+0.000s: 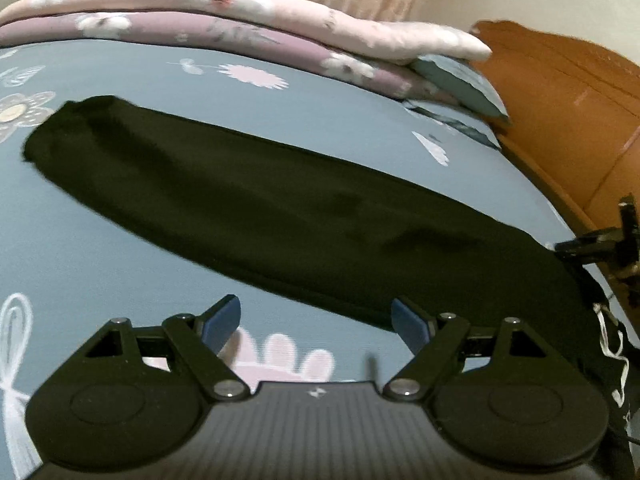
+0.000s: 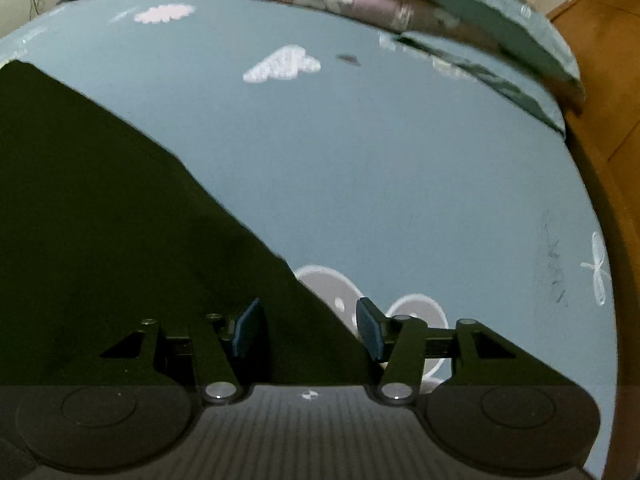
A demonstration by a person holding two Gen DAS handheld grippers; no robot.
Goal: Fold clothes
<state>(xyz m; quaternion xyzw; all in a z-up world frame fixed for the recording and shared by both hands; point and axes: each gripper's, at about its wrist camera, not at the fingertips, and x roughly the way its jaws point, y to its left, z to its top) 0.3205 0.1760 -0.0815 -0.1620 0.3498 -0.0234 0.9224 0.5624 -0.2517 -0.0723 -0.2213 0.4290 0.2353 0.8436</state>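
A black garment (image 1: 260,204) lies flat as a long band across the blue flowered bed sheet (image 1: 100,260). It also shows in the right wrist view (image 2: 100,220), filling the left side. My left gripper (image 1: 316,320) is open and empty, just above the garment's near edge. My right gripper (image 2: 310,326) is open and empty, its left finger over the garment and its right finger over the sheet. The right gripper's tip also shows in the left wrist view (image 1: 600,240) at the garment's right end.
Folded pink and purple flowered quilts (image 1: 240,20) are stacked at the far side of the bed, with a blue pillow (image 1: 460,84) beside them. An orange-brown wooden headboard (image 1: 568,100) stands at the right, also in the right wrist view (image 2: 608,80).
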